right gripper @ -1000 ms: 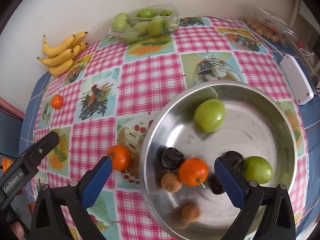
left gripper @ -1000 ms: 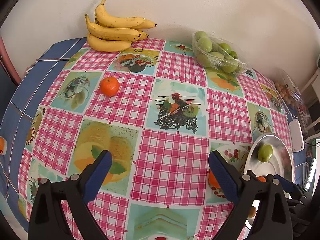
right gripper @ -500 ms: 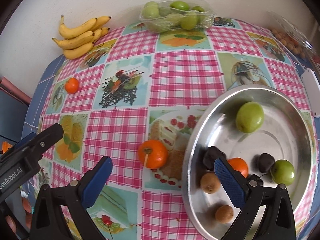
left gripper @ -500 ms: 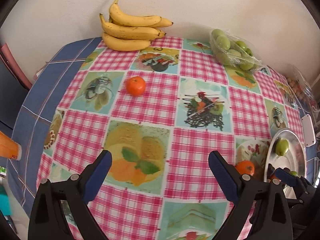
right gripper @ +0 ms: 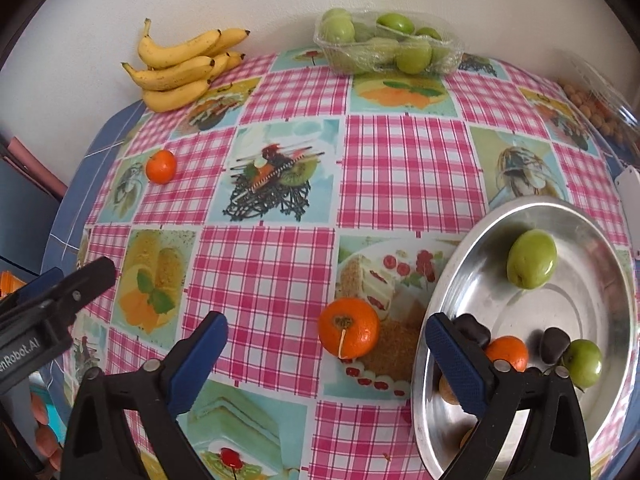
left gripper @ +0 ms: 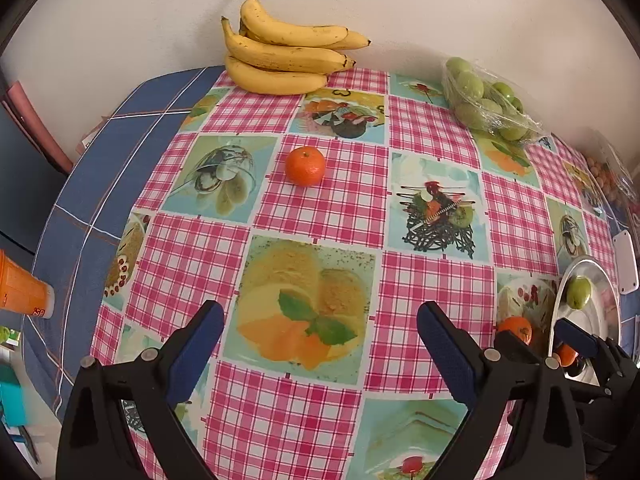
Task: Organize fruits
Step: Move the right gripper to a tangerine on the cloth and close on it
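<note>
A steel bowl (right gripper: 600, 240) at the right holds a green plum (right gripper: 531, 259), a tangerine (right gripper: 507, 353), dark fruits and small brown ones. A loose tangerine (right gripper: 349, 333) lies just left of the bowl, between the fingers of my open, empty right gripper (right gripper: 326, 350); it also shows in the left wrist view (left gripper: 516, 329). A second tangerine (left gripper: 305, 166) lies further back on the left (right gripper: 161, 165). My left gripper (left gripper: 320, 342) is open and empty, above the cloth well short of it.
Bananas (left gripper: 280, 58) lie at the back against the wall. A clear tray of green plums (right gripper: 386, 46) stands at the back right. A bag of small brown fruits (right gripper: 592, 108) and a white power strip (left gripper: 625, 262) are at the right. An orange cup (left gripper: 20, 290) stands off the table's left edge.
Both grippers have moved left. The right gripper went from over the bowl to around the loose tangerine. The left view now centres nearer the far tangerine.
</note>
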A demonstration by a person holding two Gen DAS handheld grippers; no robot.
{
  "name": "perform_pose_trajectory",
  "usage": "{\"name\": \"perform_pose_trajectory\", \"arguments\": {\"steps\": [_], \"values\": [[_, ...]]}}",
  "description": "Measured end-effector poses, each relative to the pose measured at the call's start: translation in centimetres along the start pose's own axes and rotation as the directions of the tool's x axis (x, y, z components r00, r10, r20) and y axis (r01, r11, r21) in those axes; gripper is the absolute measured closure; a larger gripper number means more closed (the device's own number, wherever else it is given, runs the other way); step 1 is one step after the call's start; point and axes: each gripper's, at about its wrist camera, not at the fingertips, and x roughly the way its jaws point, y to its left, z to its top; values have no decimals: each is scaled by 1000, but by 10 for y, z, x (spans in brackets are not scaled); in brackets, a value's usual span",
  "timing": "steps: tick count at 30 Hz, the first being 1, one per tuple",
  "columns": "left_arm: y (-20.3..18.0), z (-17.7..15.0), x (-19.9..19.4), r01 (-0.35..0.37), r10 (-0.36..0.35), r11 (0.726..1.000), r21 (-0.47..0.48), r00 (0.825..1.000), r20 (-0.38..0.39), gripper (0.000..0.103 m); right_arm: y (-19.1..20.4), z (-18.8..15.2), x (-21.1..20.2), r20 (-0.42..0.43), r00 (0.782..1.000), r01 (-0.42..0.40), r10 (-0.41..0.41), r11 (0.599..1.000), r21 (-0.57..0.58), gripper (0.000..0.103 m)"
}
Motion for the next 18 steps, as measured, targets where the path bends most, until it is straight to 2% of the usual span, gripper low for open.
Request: {"name": "perform_pose_trajectory", "arguments": {"steps": [11, 18], "values": [[-3, 0, 6, 11, -11, 1000, 12, 1000, -19, 6, 3, -1, 13, -22, 999, 47, -48, 999, -17, 49], [-8, -1, 12, 12, -11, 1000, 26, 999, -37, 6, -1, -1, 20, -32, 995, 93, -93, 996, -19, 58]]}}
